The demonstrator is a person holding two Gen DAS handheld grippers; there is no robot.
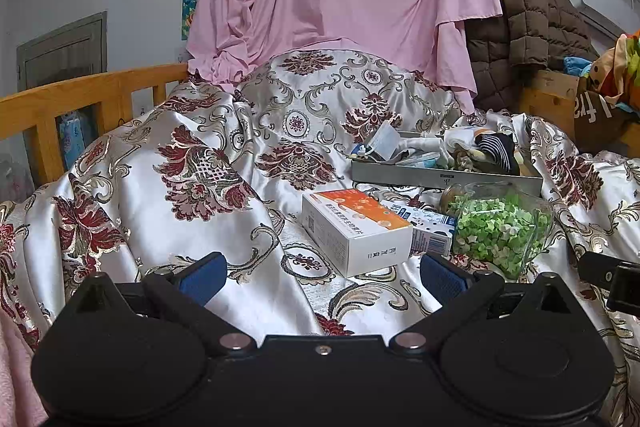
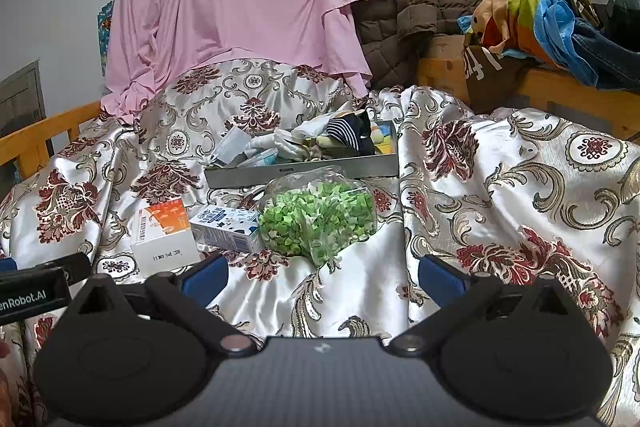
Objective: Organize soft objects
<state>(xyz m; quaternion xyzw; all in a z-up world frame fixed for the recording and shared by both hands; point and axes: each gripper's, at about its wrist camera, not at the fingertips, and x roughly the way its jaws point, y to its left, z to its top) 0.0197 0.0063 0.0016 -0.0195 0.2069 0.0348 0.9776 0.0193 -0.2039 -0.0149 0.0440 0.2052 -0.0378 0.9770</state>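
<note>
Satin floral bedspread (image 1: 224,163) fills the space in front of you, and both your grippers hover low over it with nothing between their blue pads. Your left gripper (image 1: 322,277) has its fingers spread wide, facing the white-and-orange box (image 1: 356,227). Your right gripper (image 2: 322,277) is equally spread, facing the clear bag of green pieces (image 2: 318,217). A small blue-and-white carton (image 2: 226,227) lies between box and bag, touching both. Just behind them sits the grey tray (image 2: 300,173), holding the soft things: a navy striped sock (image 2: 352,133), white cloths (image 2: 280,143) and face masks (image 1: 384,141).
</note>
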